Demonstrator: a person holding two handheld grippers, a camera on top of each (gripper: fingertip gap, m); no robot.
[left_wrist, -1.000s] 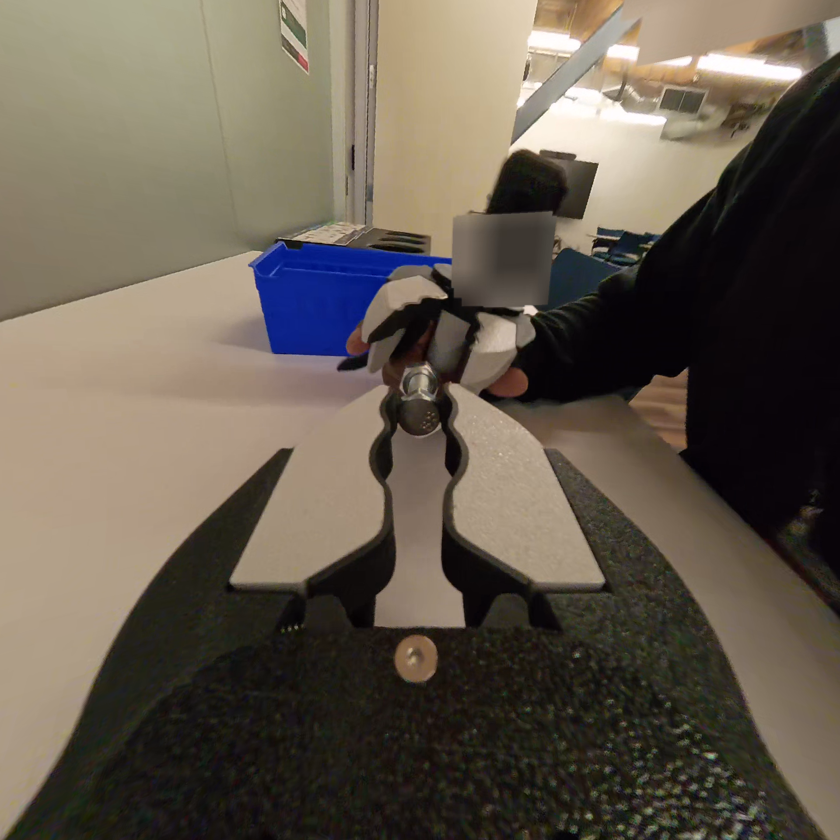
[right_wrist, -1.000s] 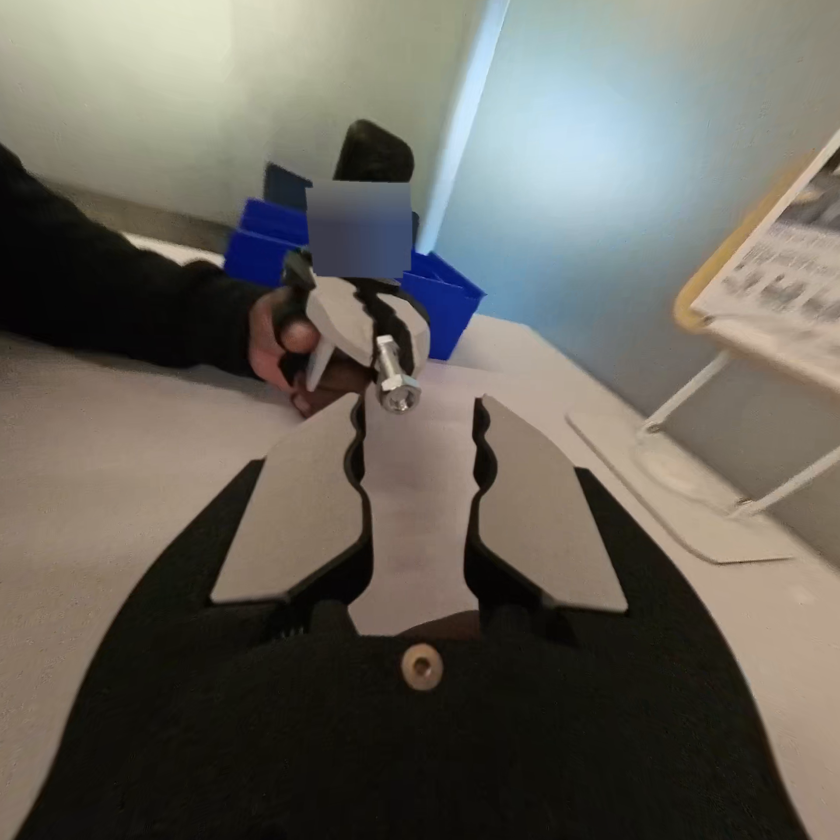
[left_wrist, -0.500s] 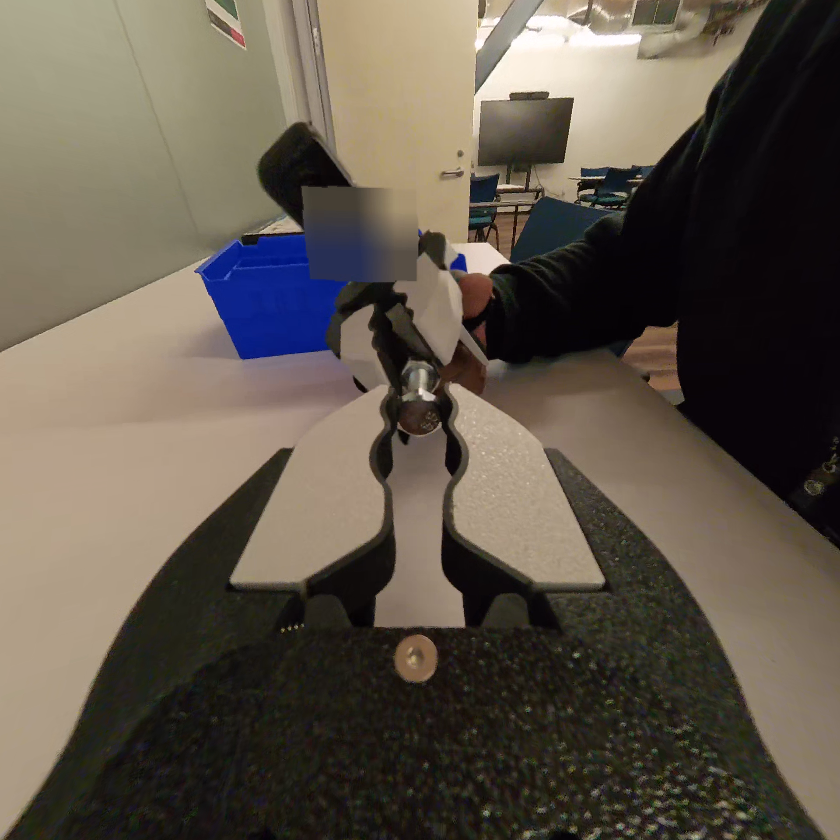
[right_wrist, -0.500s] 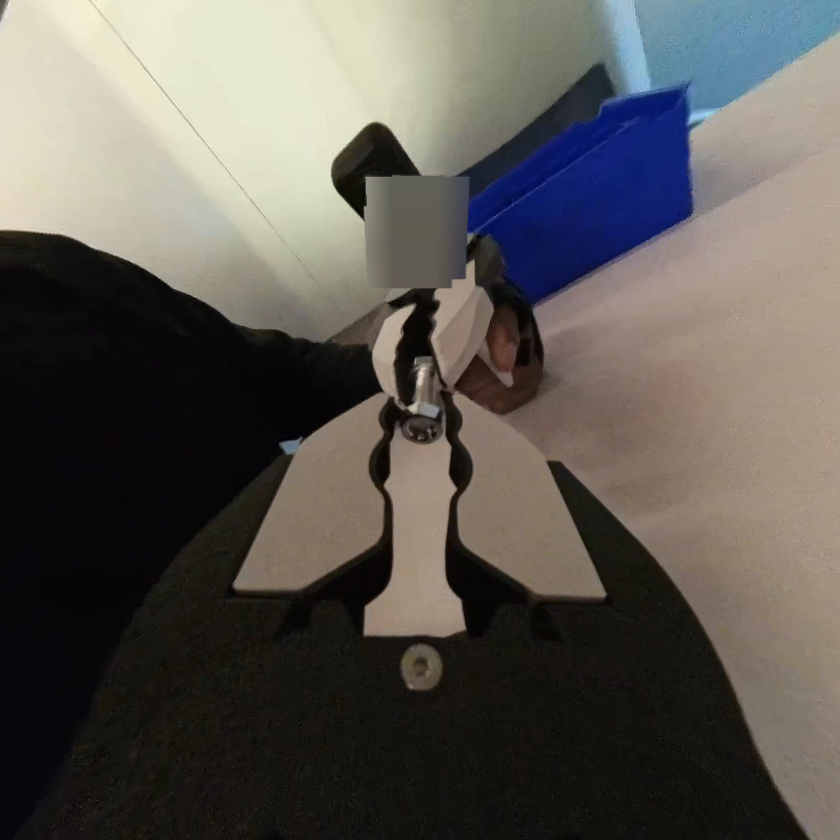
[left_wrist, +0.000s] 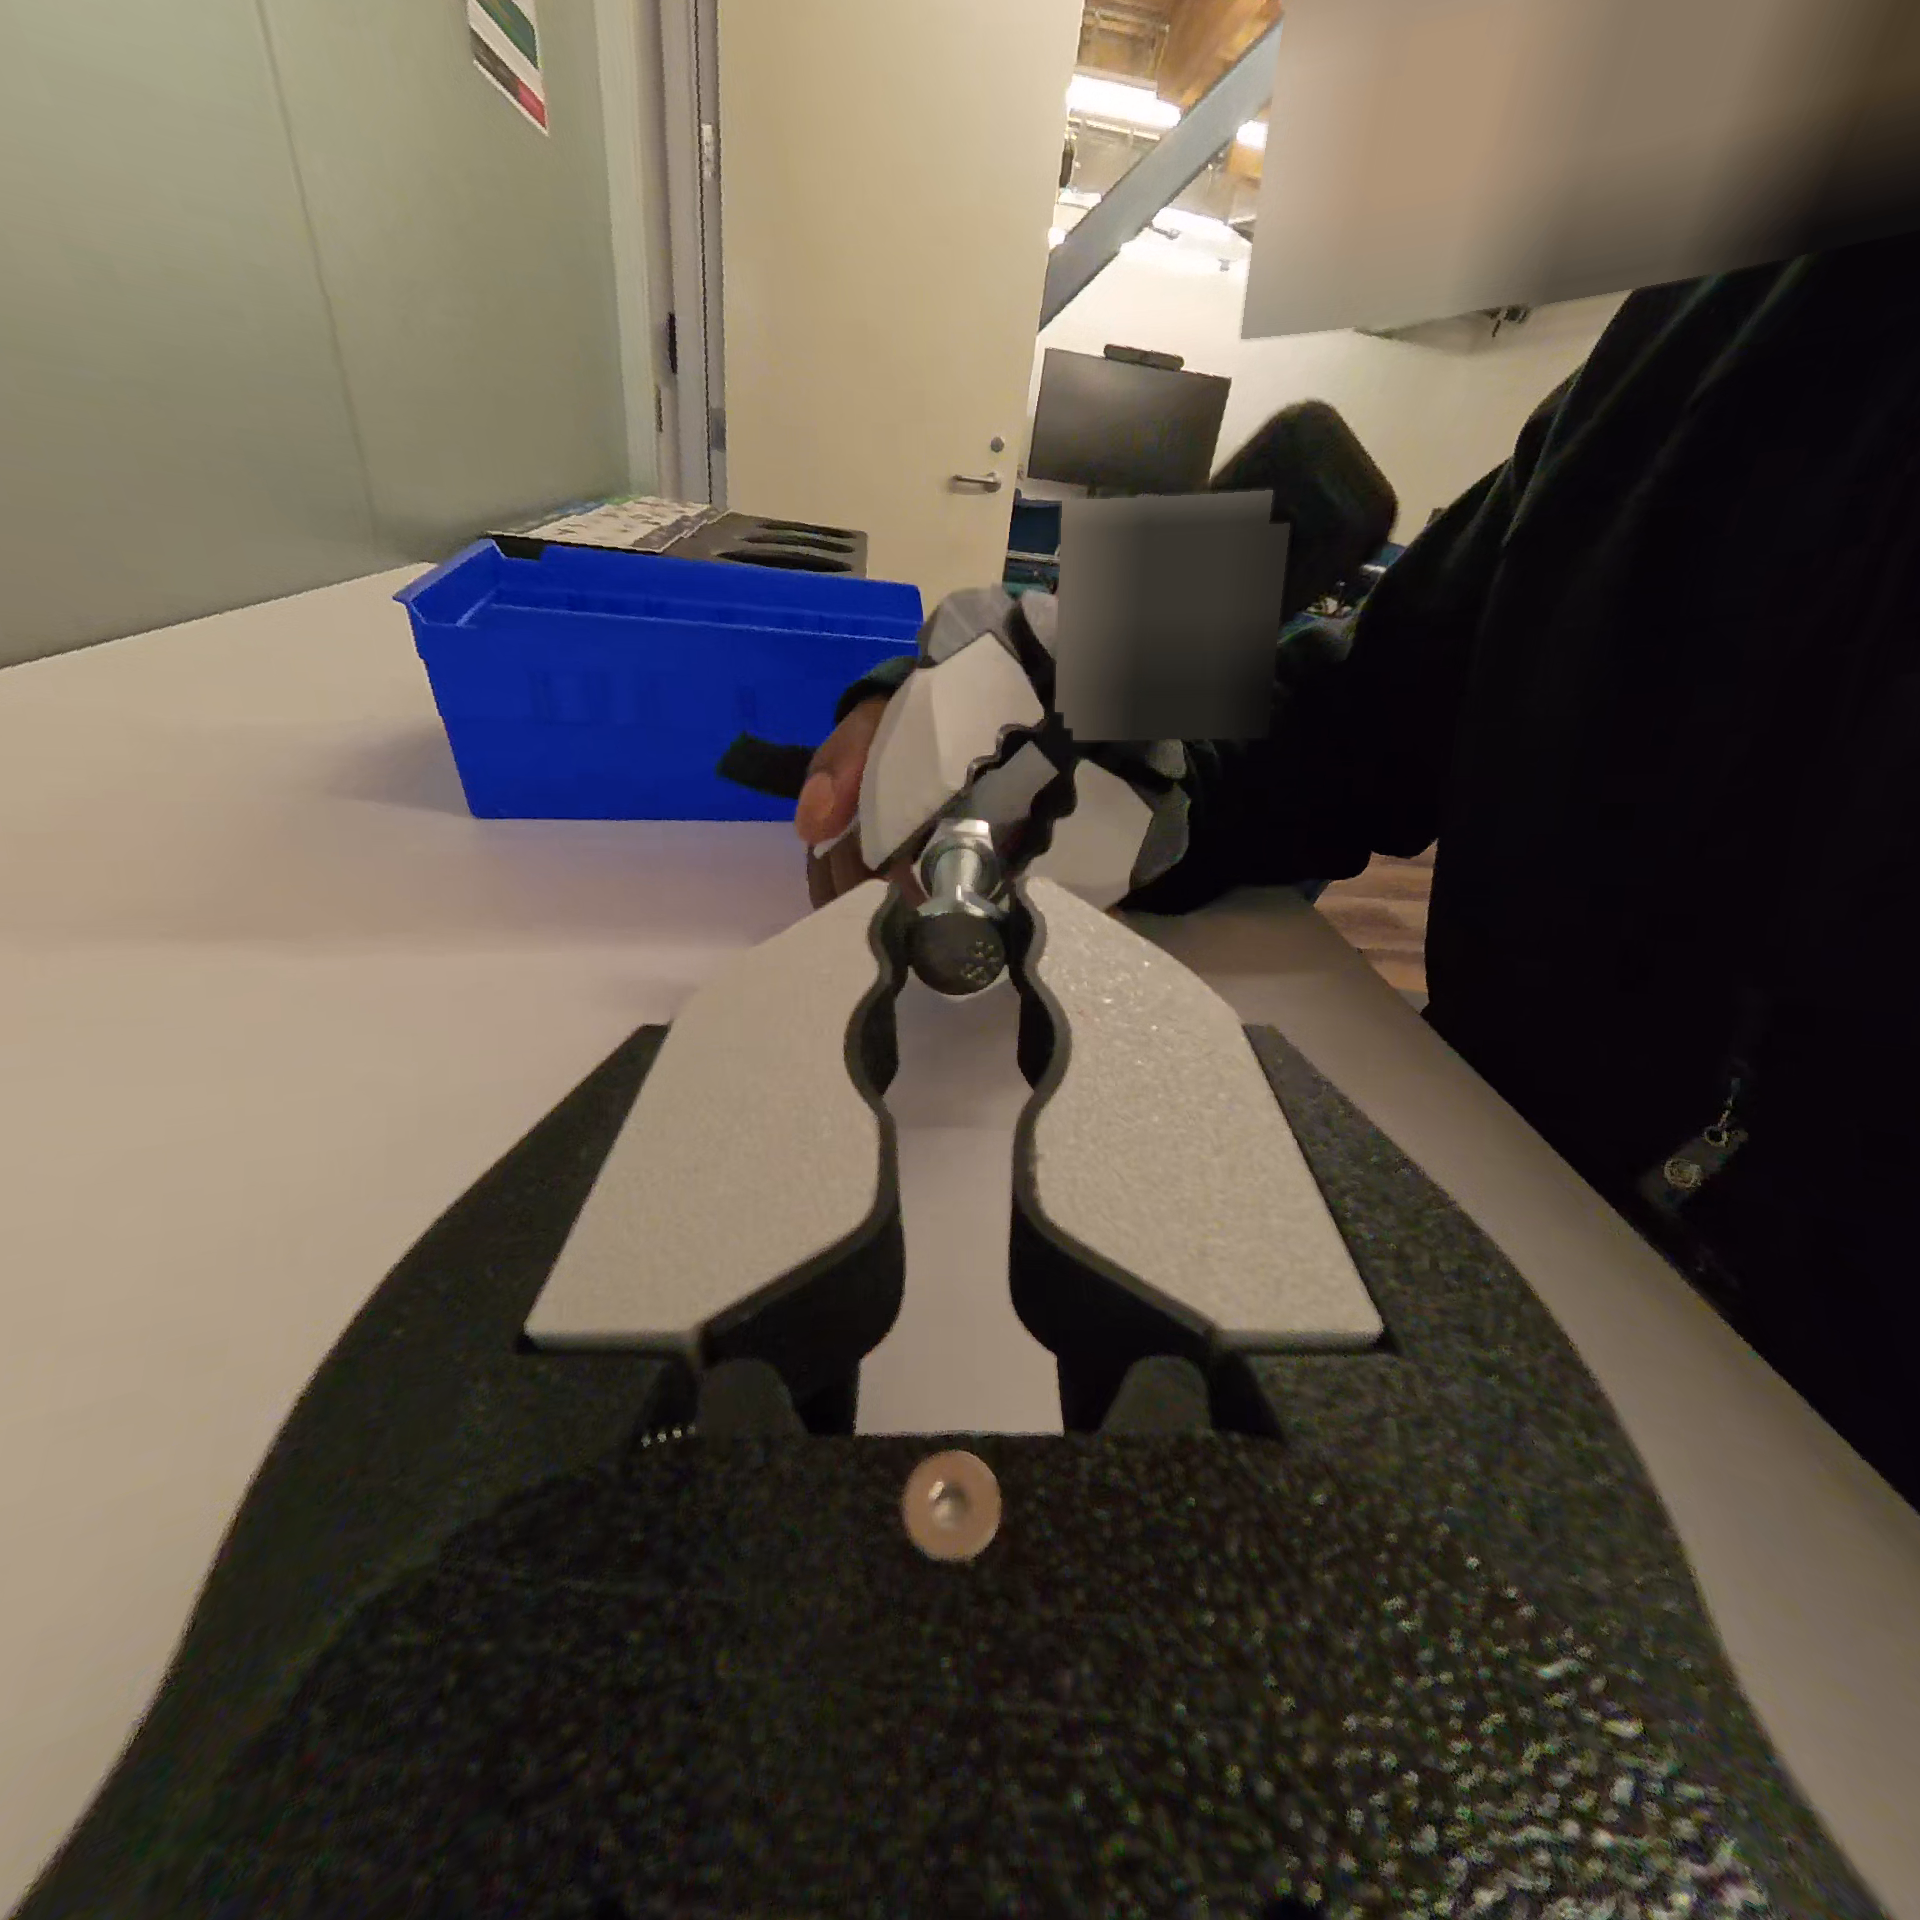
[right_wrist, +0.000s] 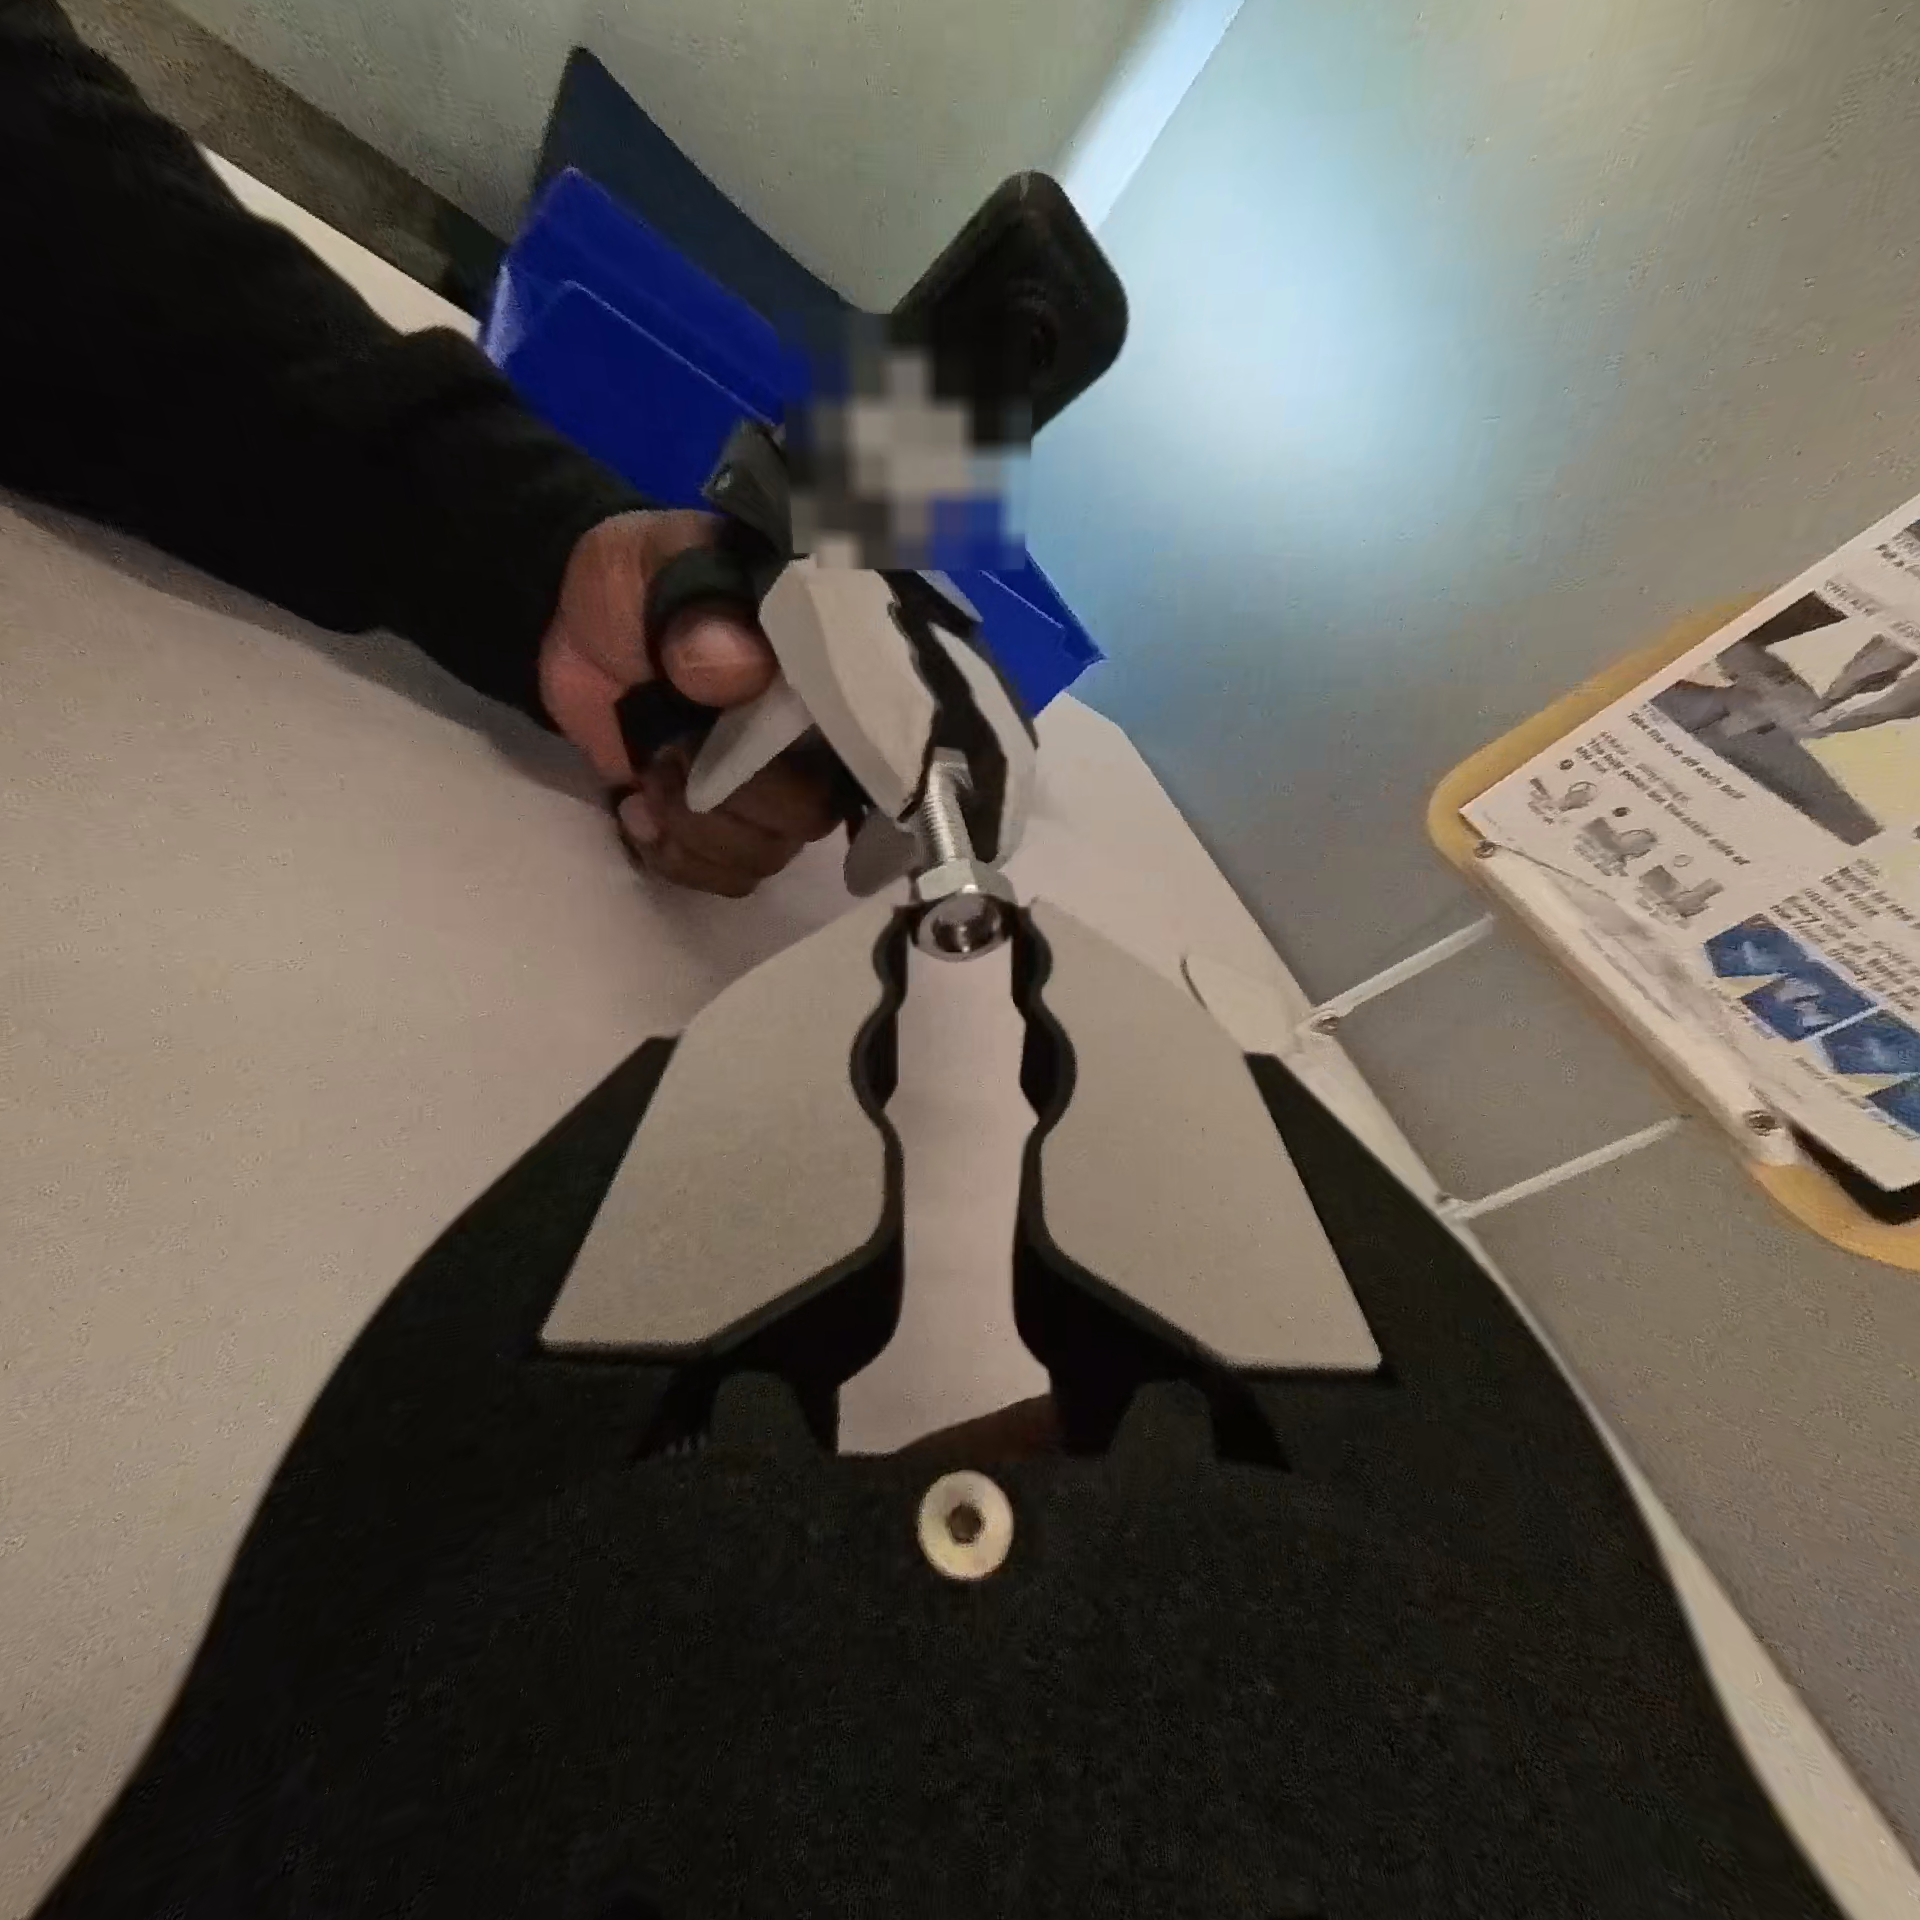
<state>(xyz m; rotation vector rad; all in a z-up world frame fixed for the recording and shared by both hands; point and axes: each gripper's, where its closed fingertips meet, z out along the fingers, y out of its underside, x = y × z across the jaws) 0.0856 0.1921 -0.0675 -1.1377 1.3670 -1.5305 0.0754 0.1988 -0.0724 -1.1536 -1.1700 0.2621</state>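
Observation:
My left gripper (left_wrist: 956, 940) is shut on the hexagonal head of a silver bolt (left_wrist: 954, 961) and holds it above the pale table (left_wrist: 312, 987). The bolt's shaft points away from it. My right gripper (right_wrist: 961, 930) is shut on a silver nut (right_wrist: 958, 885) threaded on the far end of that bolt (right_wrist: 940, 810). The two grippers face each other tip to tip. The right gripper also shows in the left wrist view (left_wrist: 971, 821), tilted, with the nut (left_wrist: 964, 828) between its fingers. The left gripper shows in the right wrist view (right_wrist: 940, 779), held by a hand.
A blue plastic bin (left_wrist: 644, 707) stands on the table behind the grippers and also shows in the right wrist view (right_wrist: 644, 384). A person in a black sleeve (left_wrist: 1662, 727) stands at the right edge. A printed sheet on a wire stand (right_wrist: 1714, 831) stands to the right. Only a small space, under 4 cm, lies between the two pairs of fingers.
My right gripper's fingers, open a second ago, came together on the nut. It then turned about the bolt's axis with the nut in its grip. My left gripper kept its hold on the bolt head.

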